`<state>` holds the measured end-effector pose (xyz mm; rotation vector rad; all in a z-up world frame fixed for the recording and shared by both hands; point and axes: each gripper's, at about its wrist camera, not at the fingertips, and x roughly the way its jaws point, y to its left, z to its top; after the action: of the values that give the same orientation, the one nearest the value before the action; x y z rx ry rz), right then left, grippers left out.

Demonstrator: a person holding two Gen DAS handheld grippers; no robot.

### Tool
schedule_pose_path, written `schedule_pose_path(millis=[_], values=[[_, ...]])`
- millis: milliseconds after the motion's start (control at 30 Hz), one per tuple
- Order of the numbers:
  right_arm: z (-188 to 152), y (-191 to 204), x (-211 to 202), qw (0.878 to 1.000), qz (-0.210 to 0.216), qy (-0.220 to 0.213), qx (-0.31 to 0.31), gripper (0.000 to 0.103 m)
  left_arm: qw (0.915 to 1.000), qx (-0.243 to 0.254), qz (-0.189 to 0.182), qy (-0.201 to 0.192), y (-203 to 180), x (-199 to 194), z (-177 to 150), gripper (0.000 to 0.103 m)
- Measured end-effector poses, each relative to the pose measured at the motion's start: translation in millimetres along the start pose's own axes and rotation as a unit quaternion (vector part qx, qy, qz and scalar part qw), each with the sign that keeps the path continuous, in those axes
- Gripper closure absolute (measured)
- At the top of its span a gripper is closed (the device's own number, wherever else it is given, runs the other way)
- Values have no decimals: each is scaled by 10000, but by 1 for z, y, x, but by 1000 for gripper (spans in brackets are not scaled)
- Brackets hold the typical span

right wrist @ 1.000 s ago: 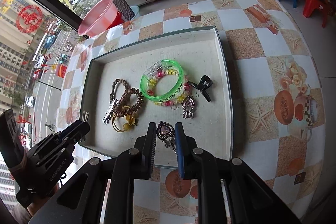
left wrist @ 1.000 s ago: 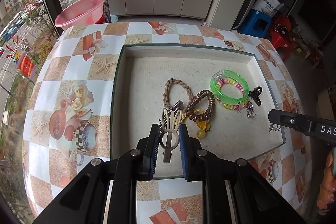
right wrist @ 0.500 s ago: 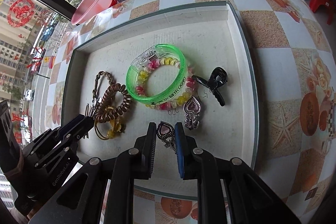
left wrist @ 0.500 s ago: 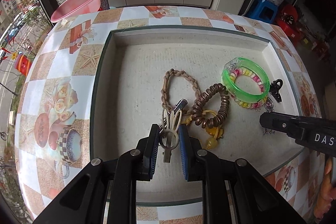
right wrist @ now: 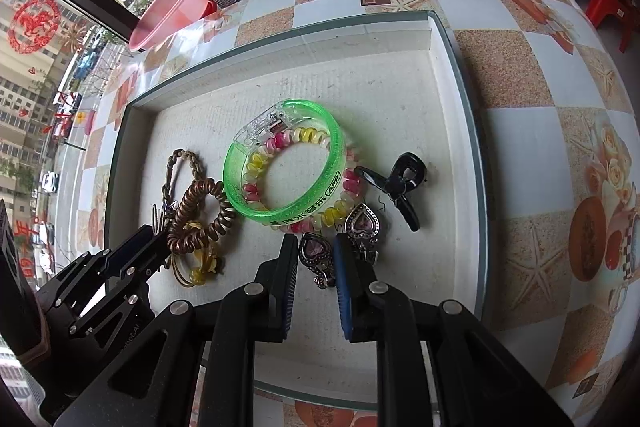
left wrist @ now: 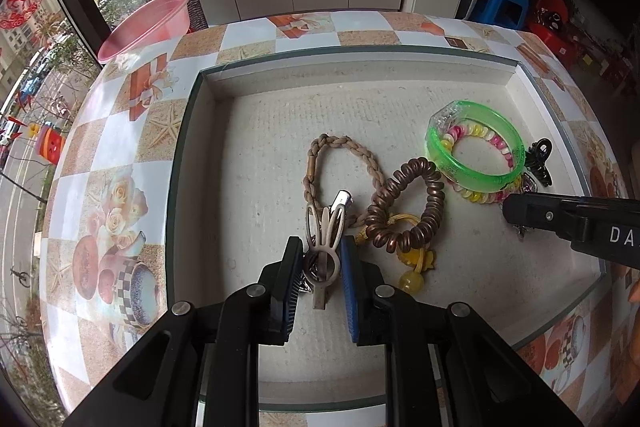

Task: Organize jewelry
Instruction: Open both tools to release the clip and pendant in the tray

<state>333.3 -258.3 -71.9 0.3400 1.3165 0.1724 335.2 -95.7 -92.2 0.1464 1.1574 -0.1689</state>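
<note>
Jewelry going down into the tray [left wrist: 188,131].
My left gripper [left wrist: 320,263] clamps the hair clip [left wrist: 324,243], my right gripper [right wrist: 316,255] the heart earring [right wrist: 316,255], low beside the green bangle [right wrist: 280,163] for placing.

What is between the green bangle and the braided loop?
The brown coil tie lies between the green bangle and the braided loop. Both wrist views show it.

My grippers' blue pads [left wrist: 347,287] pop against the off-white tray [left wrist: 360,75]. In it, the neon green bangle [right wrist: 256,203] is see-through with sparkly flecks. Inside it there's a pink-and-yellow coil band [right wrist: 344,187], left of it a brown spiral hair tie [right wrist: 200,215], right of it a black claw clip [right wrist: 400,183]. The tablecloth [right wrist: 520,67] is sandy-and-white checks with starfish.
</note>
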Motion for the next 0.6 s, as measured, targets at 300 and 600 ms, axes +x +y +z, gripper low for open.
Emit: schedule_pose_path(millis=[300, 600], values=[[-2, -7, -5, 9994, 236, 19, 241, 61, 10000, 4, 44, 17, -2, -3, -1, 71], [-6, -11, -17, 9985, 342, -50, 436, 61, 9999, 34, 116, -68, -6, -10, 1, 9]])
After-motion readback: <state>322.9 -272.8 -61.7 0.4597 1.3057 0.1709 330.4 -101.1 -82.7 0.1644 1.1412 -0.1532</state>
